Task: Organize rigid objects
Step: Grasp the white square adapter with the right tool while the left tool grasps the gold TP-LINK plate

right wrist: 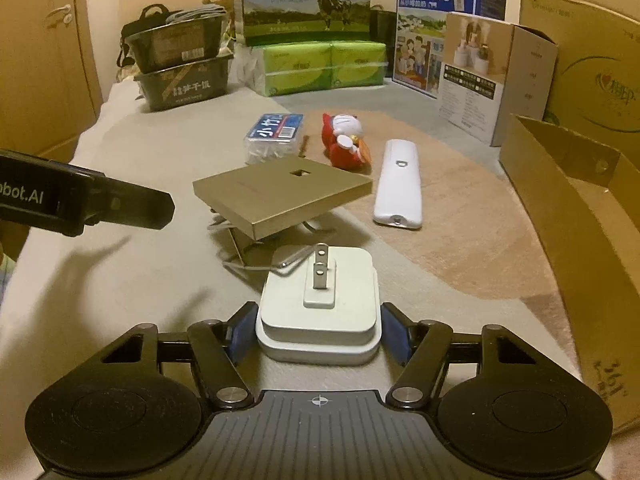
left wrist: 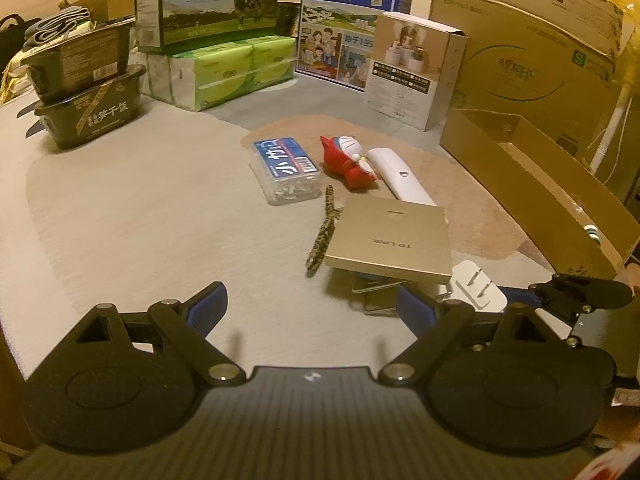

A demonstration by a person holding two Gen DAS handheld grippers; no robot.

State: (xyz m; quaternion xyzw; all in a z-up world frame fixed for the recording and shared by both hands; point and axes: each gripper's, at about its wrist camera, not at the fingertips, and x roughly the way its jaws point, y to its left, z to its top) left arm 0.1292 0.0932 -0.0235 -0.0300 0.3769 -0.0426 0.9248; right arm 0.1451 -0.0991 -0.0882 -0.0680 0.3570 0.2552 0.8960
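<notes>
A white power adapter [right wrist: 318, 312] lies prongs-up on the pale mat, and my right gripper [right wrist: 318, 334] is shut on it, a blue pad against each side. My left gripper [left wrist: 312, 300] hovers open just left of it with nothing between its fingers. Beyond the adapter, a flat gold box [right wrist: 280, 196] rests tilted on a wire stand [right wrist: 240, 248]. Farther back lie a white remote [right wrist: 398, 184], a red cat toy [right wrist: 344, 140], a clear box with a blue label [right wrist: 276, 136] and a spotted strip [left wrist: 324, 228].
An open cardboard box [right wrist: 580, 208] runs along the right side. At the back stand milk cartons [left wrist: 352, 20], green tissue packs [left wrist: 224, 68], a beige product box [left wrist: 416, 68] and two stacked black tubs [left wrist: 88, 96]. Bare mat stretches to the left.
</notes>
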